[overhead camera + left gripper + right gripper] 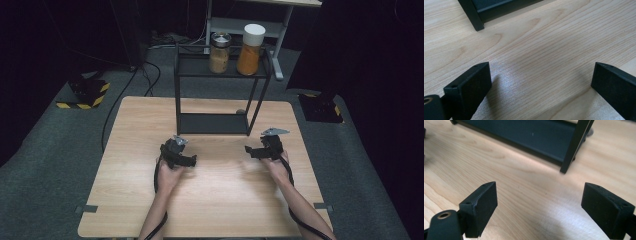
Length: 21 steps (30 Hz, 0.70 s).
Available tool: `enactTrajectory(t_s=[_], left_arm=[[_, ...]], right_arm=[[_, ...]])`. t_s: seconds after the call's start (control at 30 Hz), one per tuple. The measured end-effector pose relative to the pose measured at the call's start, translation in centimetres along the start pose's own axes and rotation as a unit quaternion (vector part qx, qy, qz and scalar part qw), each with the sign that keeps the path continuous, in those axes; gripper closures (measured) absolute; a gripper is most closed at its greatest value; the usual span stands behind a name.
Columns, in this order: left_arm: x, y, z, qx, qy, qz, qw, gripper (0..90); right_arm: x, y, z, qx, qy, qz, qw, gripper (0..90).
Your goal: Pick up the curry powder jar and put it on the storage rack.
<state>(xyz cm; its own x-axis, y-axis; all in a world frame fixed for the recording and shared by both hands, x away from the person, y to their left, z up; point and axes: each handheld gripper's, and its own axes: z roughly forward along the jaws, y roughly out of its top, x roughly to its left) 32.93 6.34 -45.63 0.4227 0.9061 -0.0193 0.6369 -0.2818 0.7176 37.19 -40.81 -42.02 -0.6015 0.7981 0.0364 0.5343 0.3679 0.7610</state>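
Note:
A black two-tier metal rack [216, 95] stands at the far middle of the wooden table [150, 200]. On its top shelf sit a glass jar with a metal lid [219, 52] and a taller orange jar with a white lid [250, 49]. My left gripper [187, 161] rests low over the table in front of the rack's left leg [471, 15], jaws wide apart and empty [541, 87]. My right gripper [251, 151] hovers near the rack's right front leg [574, 147], open with nothing between its jaws [539, 210].
The rack's bottom shelf [524, 135] holds nothing. A small grey object [240, 111] lies on the table behind the rack. Cables [145, 75] run over the grey floor behind the table, and yellow-black striped stand bases [87, 92] sit at both sides.

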Motion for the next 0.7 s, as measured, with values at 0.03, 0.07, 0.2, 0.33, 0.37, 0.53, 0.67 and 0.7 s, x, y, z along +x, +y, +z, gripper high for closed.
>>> enactTrajectory(t_s=[0.03,0.07,0.2,0.33,0.37,0.53,0.67,0.7], left_arm=[[0.0,0.0,0.0,0.0,0.0,0.0,1.0,2.8],[0.0,0.0,0.0,0.0,0.0,0.0,1.0,2.8],[0.0,0.0,0.0,0.0,0.0,0.0,1.0,2.8],[0.0,0.0,0.0,0.0,0.0,0.0,1.0,2.8],[0.0,0.0,0.0,0.0,0.0,0.0,1.0,2.8],[0.0,0.0,0.0,0.0,0.0,0.0,1.0,2.8],[0.0,0.0,0.0,0.0,0.0,0.0,1.0,2.8],[0.0,0.0,0.0,0.0,0.0,0.0,1.0,2.8]], right_arm=[[0.0,-0.4,0.4,0.004,-0.001,0.006,1.0,13.1],[0.0,-0.6,0.5,0.005,0.0,0.009,1.0,13.1],[0.2,-1.2,1.1,0.013,-0.005,0.012,0.9998,12.8],[0.4,-1.5,1.6,0.016,-0.004,0.013,0.9998,12.1],[0.4,-1.5,1.6,0.016,-0.004,0.013,0.9998,12.1],[0.9,-1.8,2.2,0.023,-0.012,0.008,0.9996,11.6],[1.5,-1.8,2.3,0.026,-0.022,0.001,0.9994,11.1],[1.5,-1.8,2.3,0.026,-0.022,0.001,0.9994,11.1]])
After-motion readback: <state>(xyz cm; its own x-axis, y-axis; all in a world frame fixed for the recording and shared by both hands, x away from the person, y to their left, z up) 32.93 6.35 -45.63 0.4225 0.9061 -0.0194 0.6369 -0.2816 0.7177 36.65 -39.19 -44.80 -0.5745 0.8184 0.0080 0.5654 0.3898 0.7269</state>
